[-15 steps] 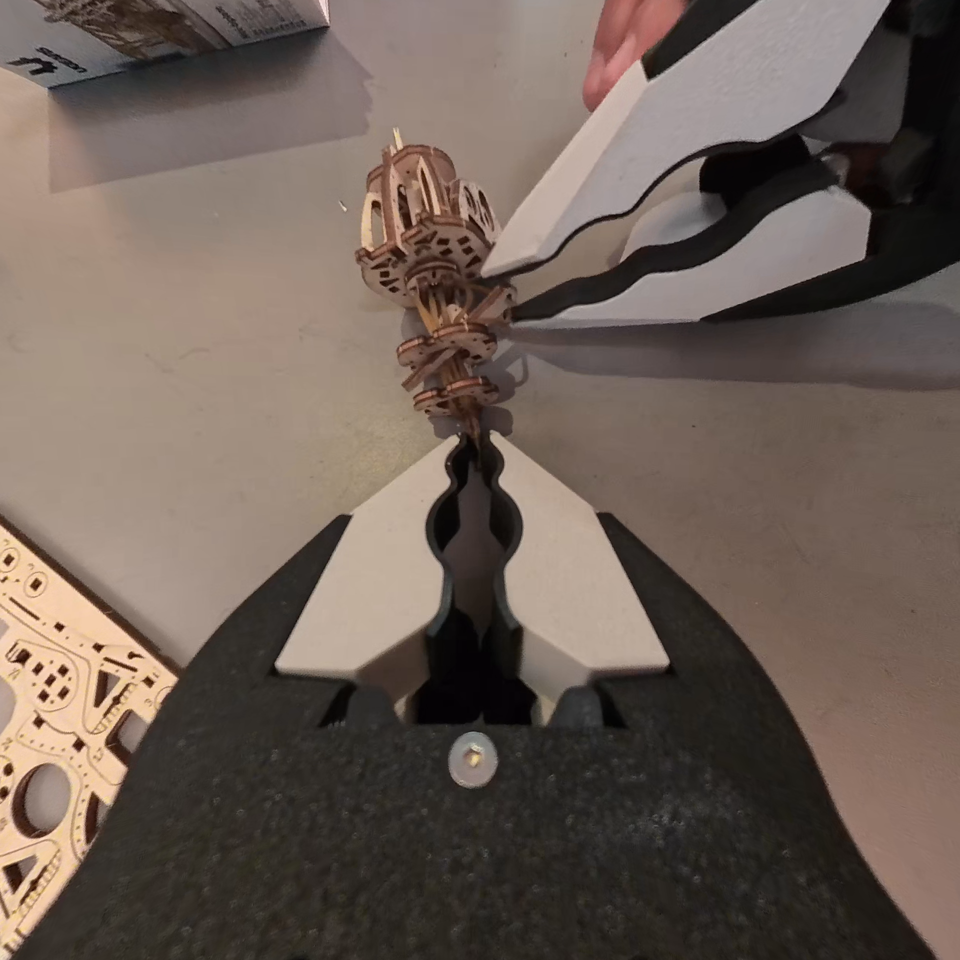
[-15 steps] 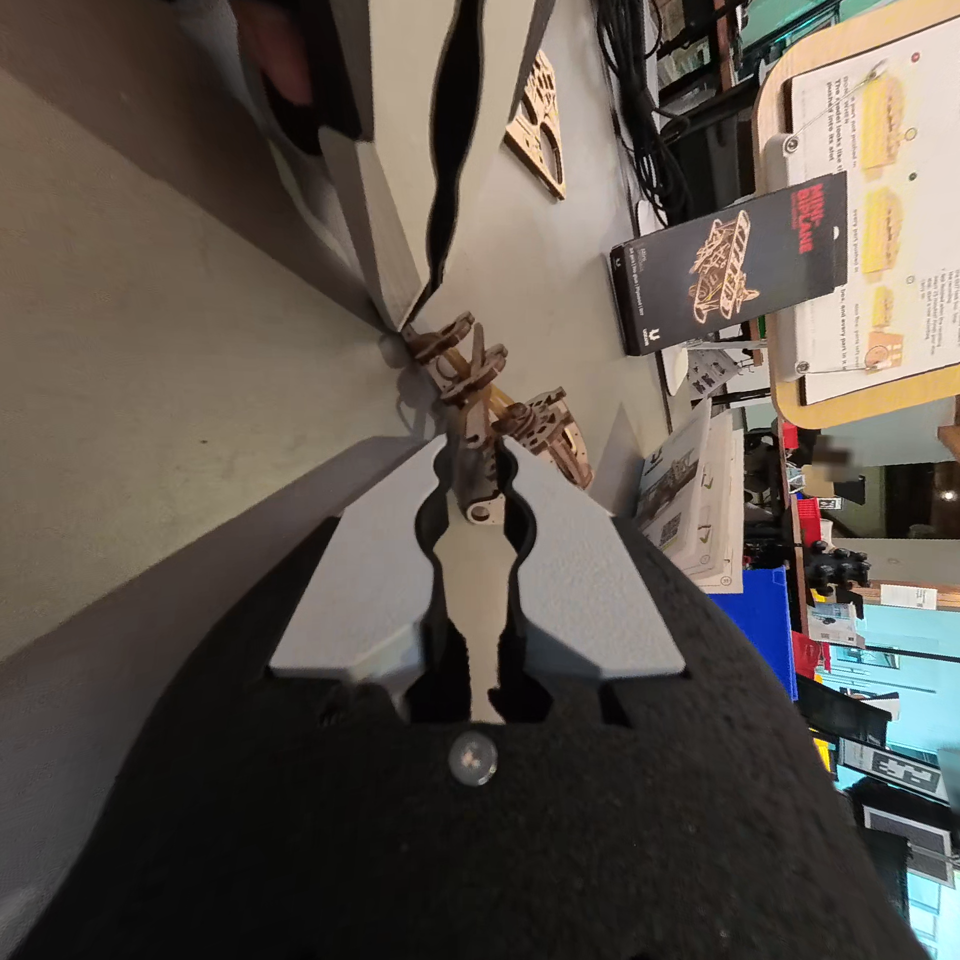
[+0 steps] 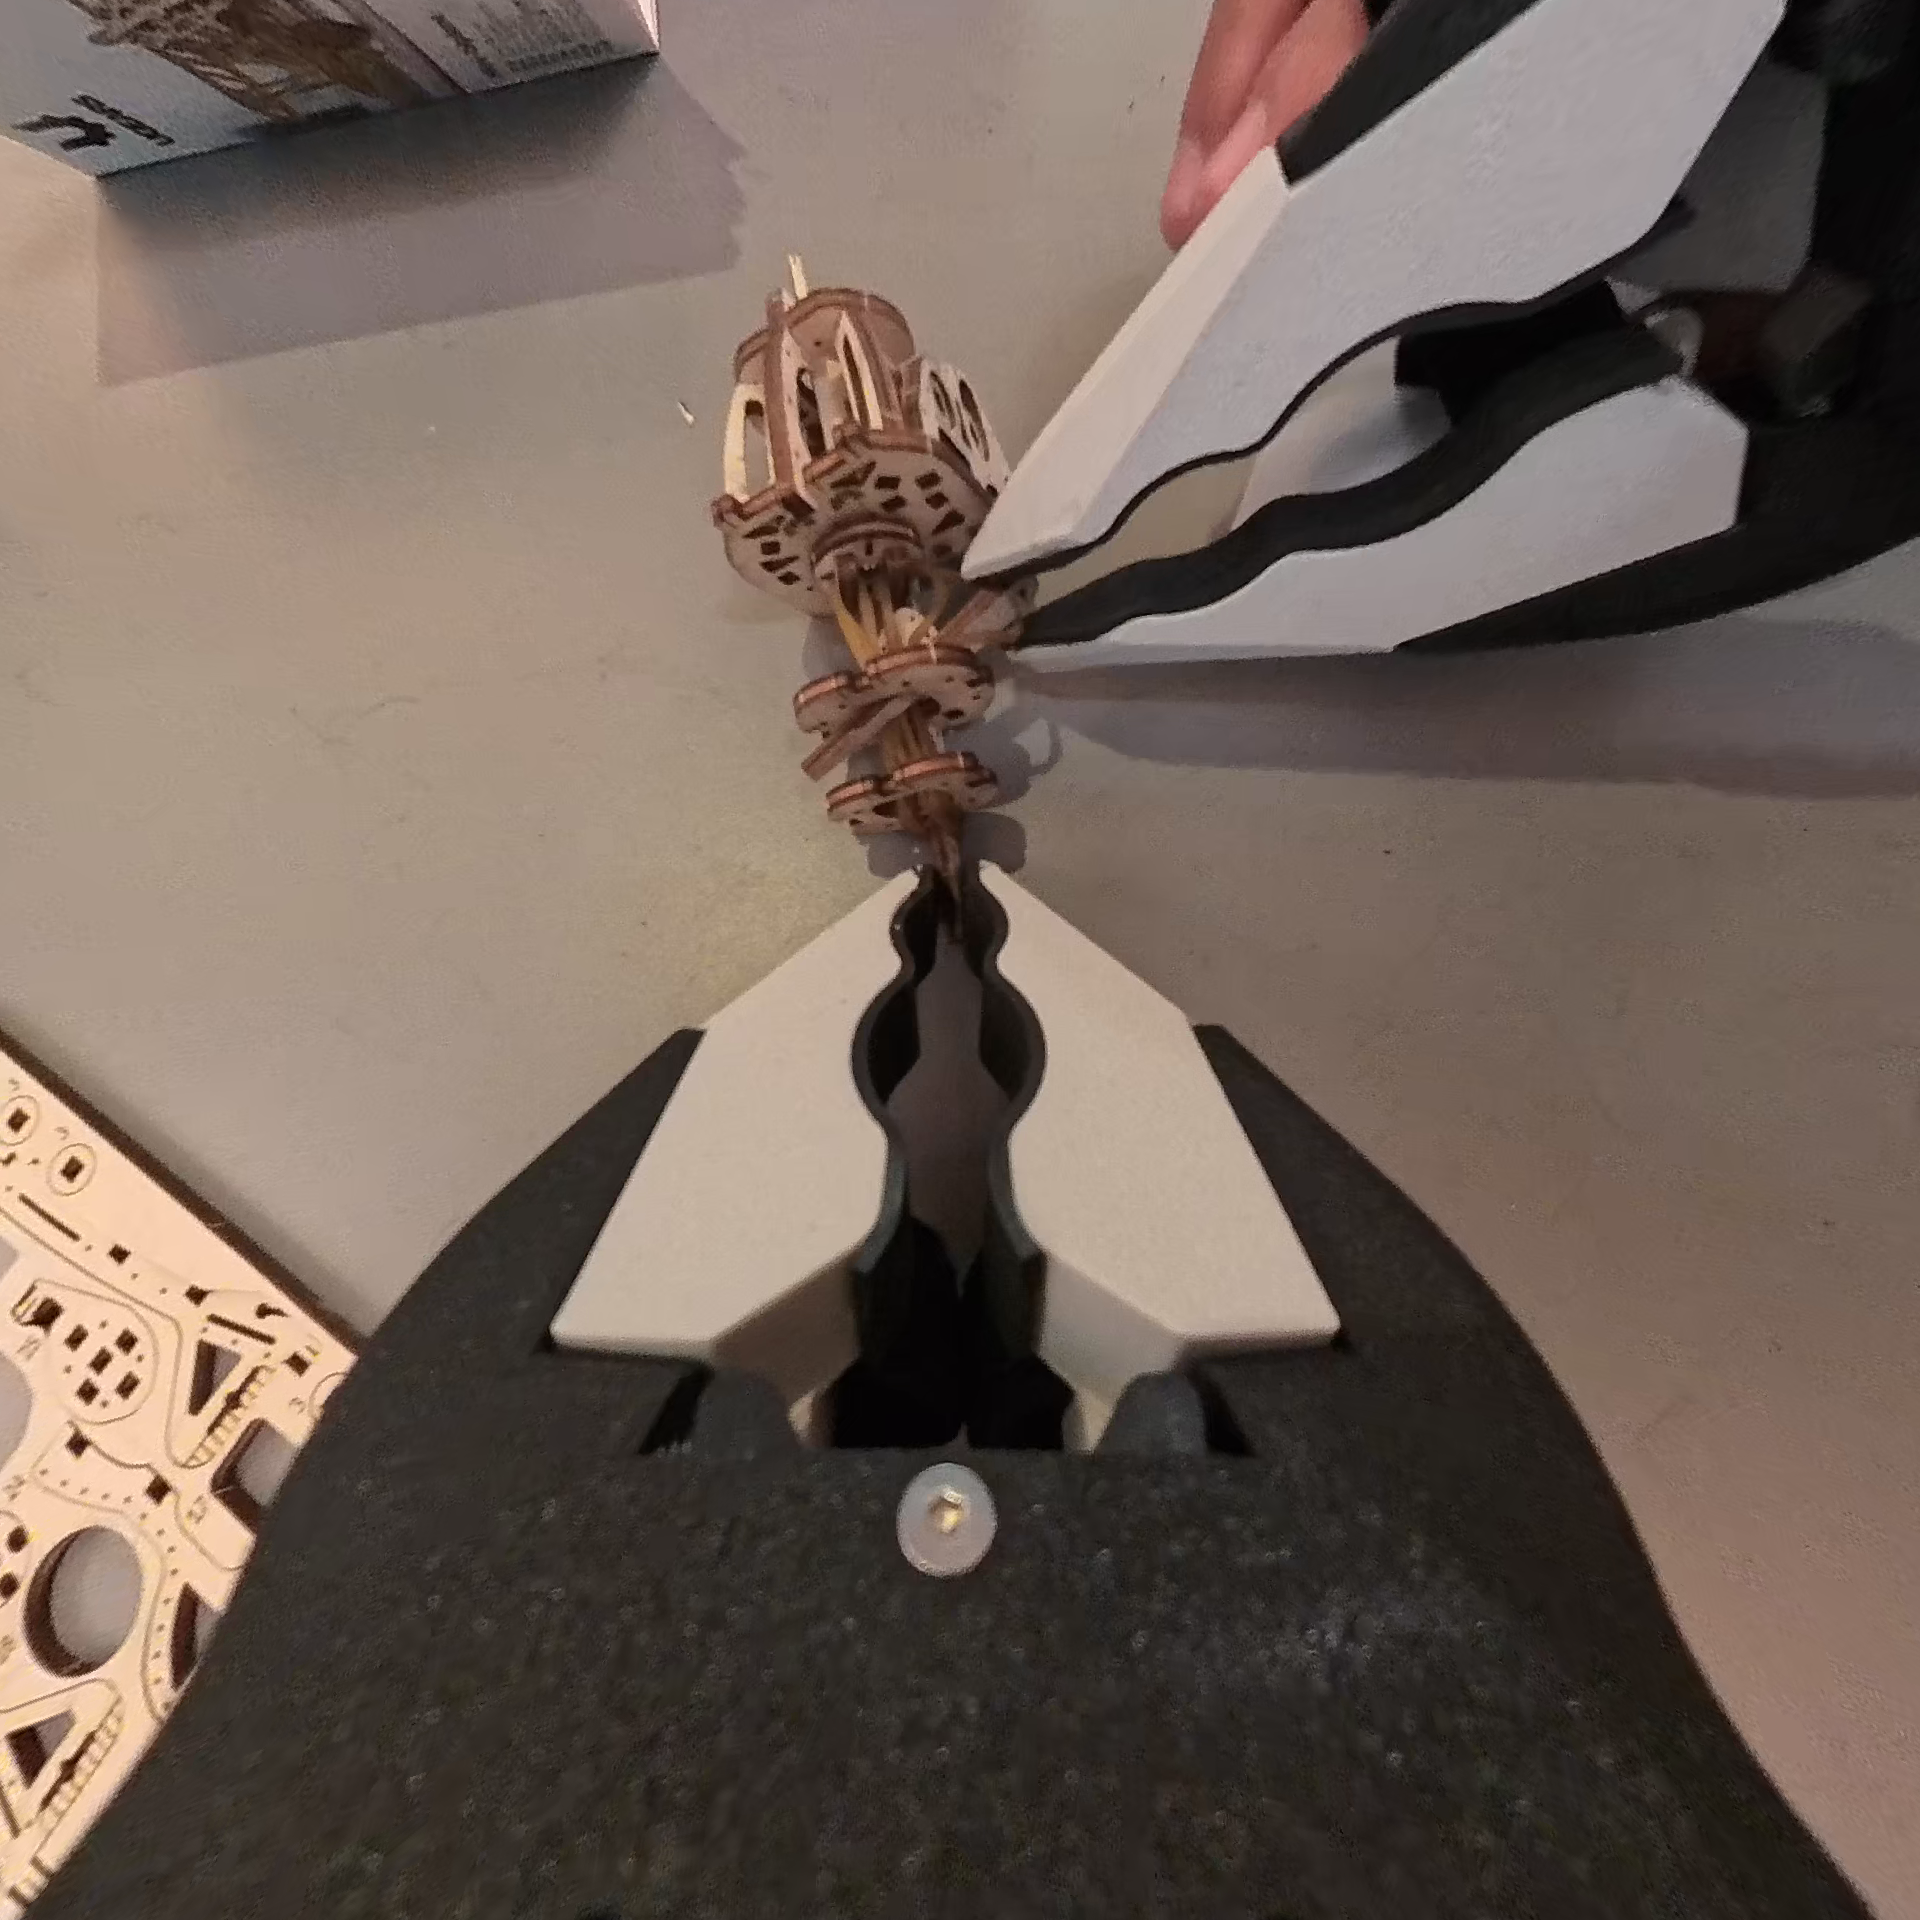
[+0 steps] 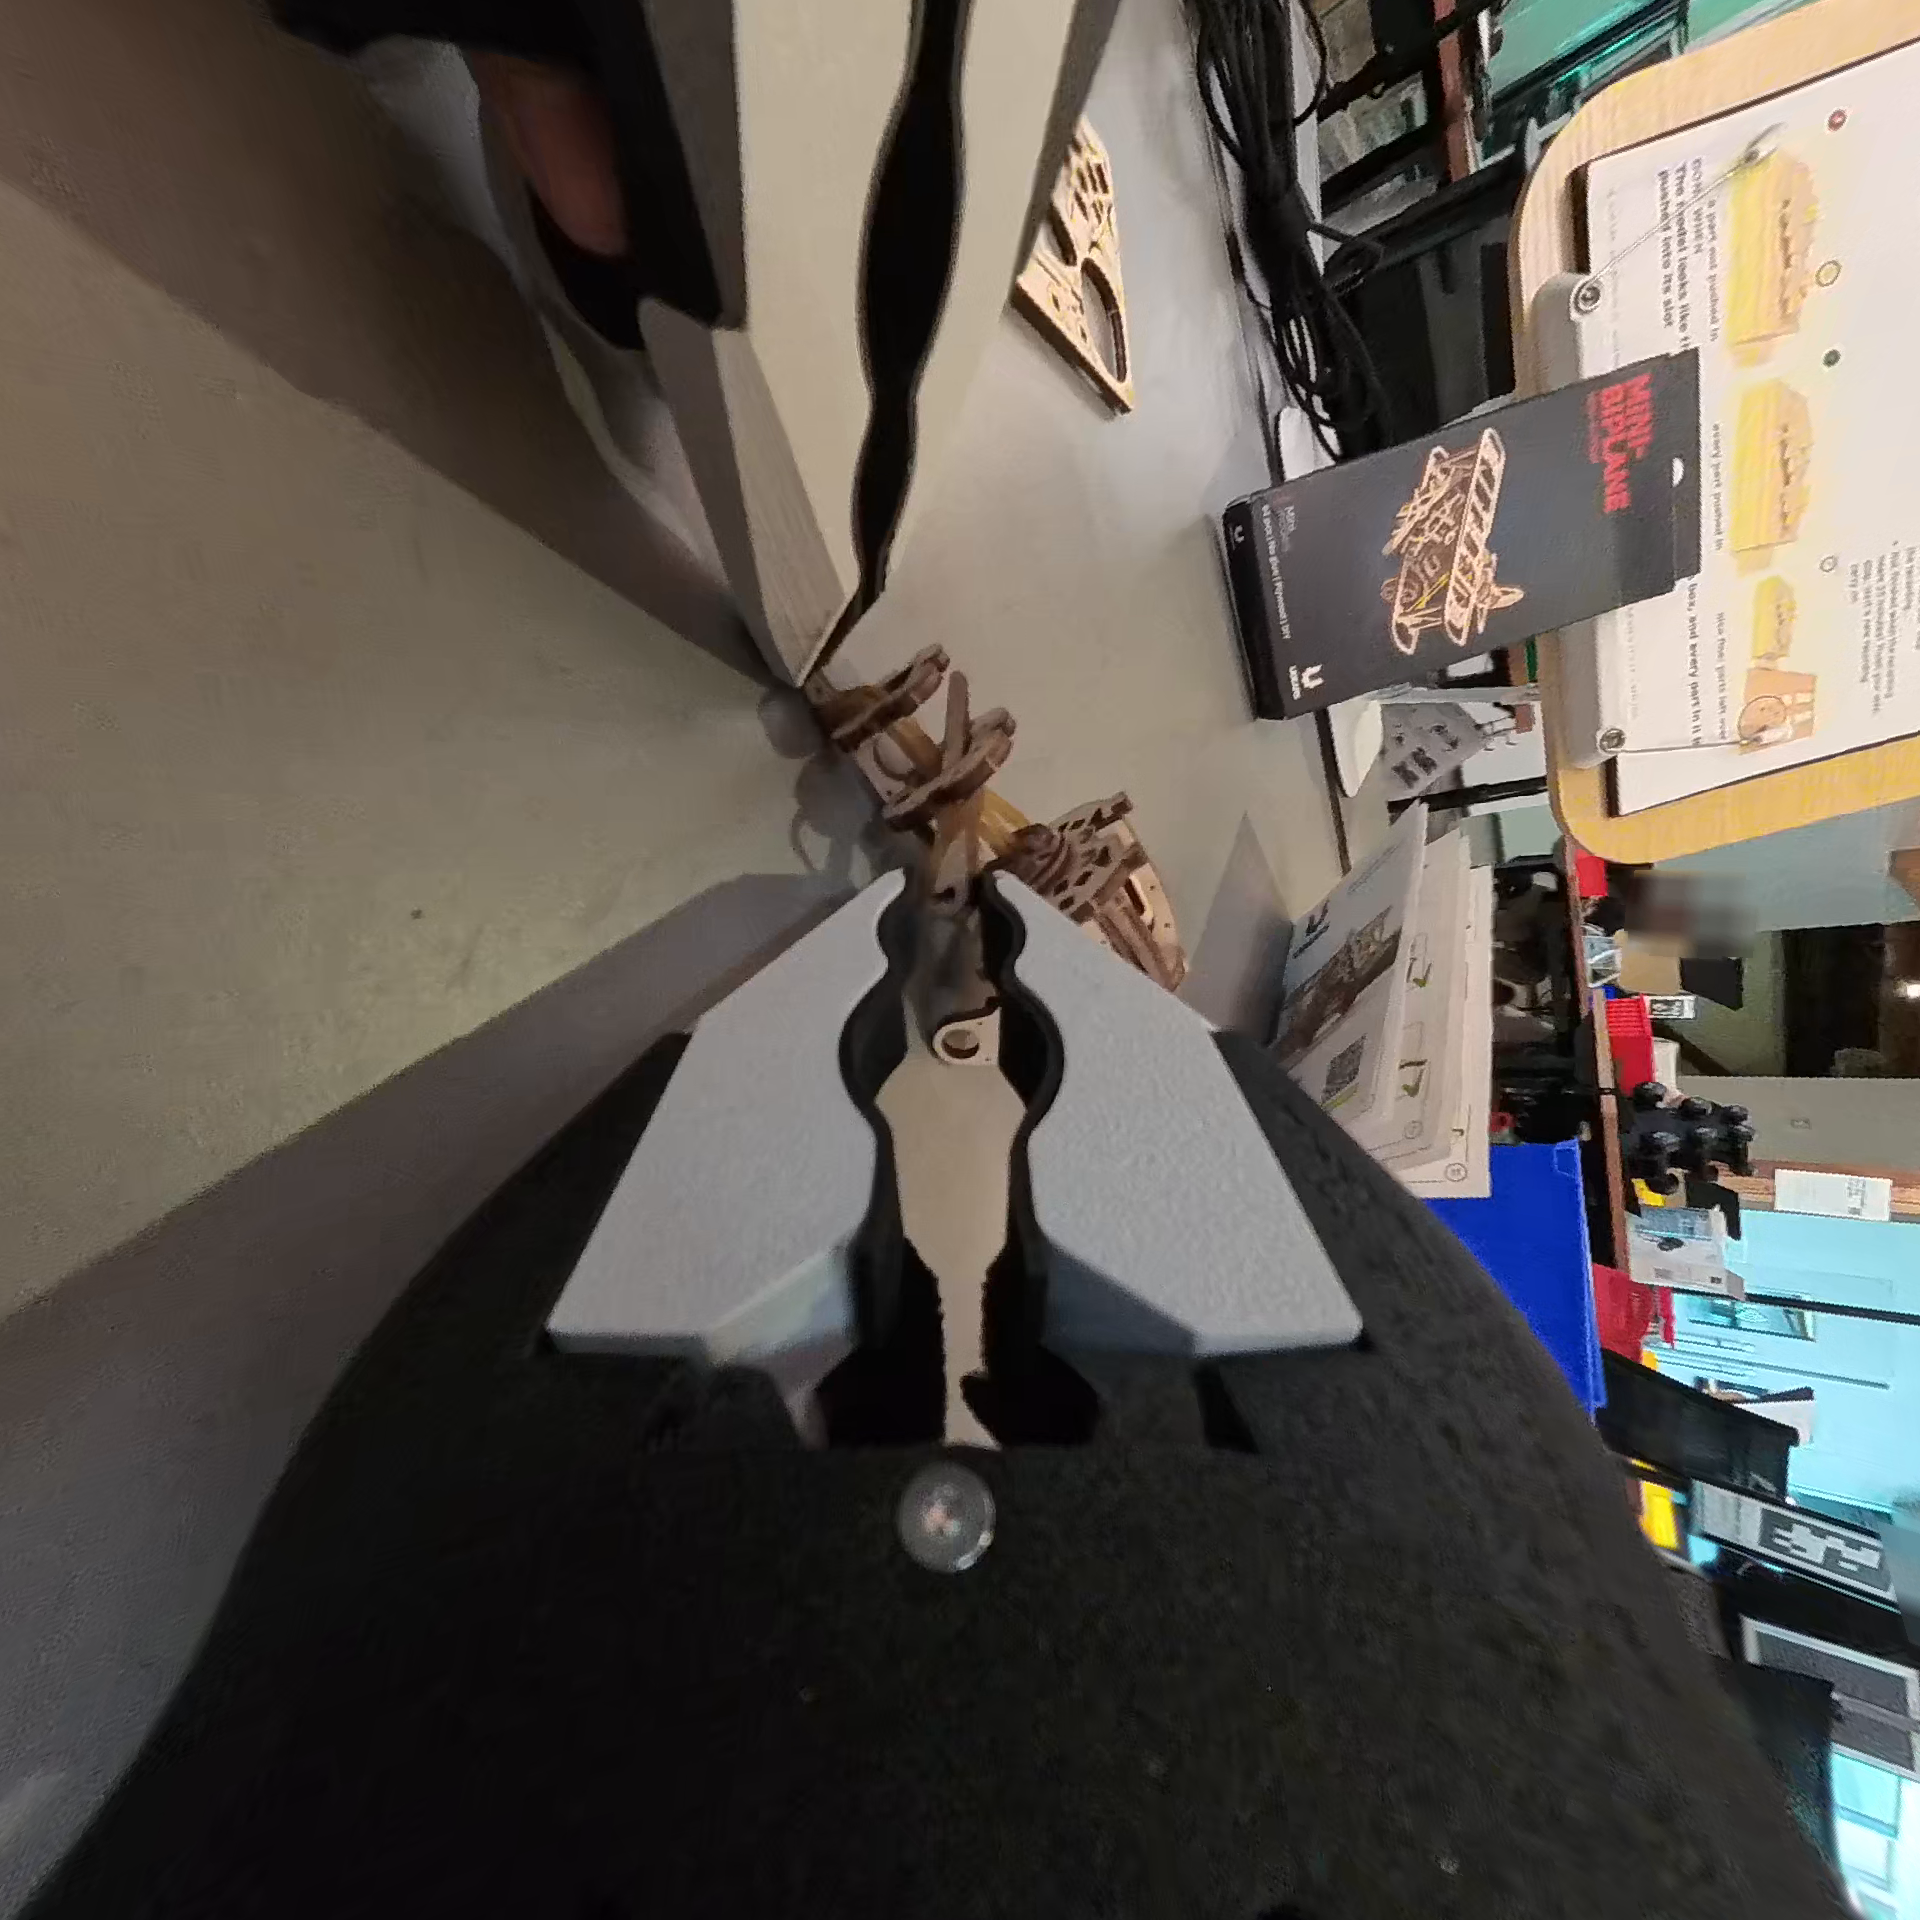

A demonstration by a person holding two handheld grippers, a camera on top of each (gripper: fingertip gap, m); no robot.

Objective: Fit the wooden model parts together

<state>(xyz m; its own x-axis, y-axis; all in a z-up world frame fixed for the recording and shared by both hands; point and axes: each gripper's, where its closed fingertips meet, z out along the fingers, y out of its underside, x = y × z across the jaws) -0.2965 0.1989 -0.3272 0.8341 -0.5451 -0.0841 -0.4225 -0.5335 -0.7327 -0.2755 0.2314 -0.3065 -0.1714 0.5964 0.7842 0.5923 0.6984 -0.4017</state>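
Item 1. Laser-cut brown wooden tower model, slender, with a domed cage-like head and several small disc tiers on a thin shaft. It lies along the grey tabletop, head toward 12 o'clock in the left wrist view, shaft tip toward 6 o'clock.

Item 2. Left gripper, pale wedge fingers on a black body. Nearly closed, pinching the thin shaft tip. Judged purpose: to steady the model while the other end is worked.

Item 3. Right gripper, same build, entering from 2 o'clock in the left wrist view. Drawn narrow around a small flat wooden piece with a hole, which sits between its fingers and reaches to the model's upper tiers. Judged purpose: pressing this piece into its slot; whether it is fully seated cannot be told.

Item 4. Surroundings. Pale plywood parts sheet with cut-outs at 8 o'clock of the left wrist view, well apart. Printed white carton at 11 o'clock. In the right wrist view: black kit box with biplane picture at 2 o'clock, instruction booklets at 3 o'clock, clipboard with sheet beyond.

Item 5. Obstructions. The disc tiers crowd the joint; the two grippers' tips stand near each other, leaving little room.
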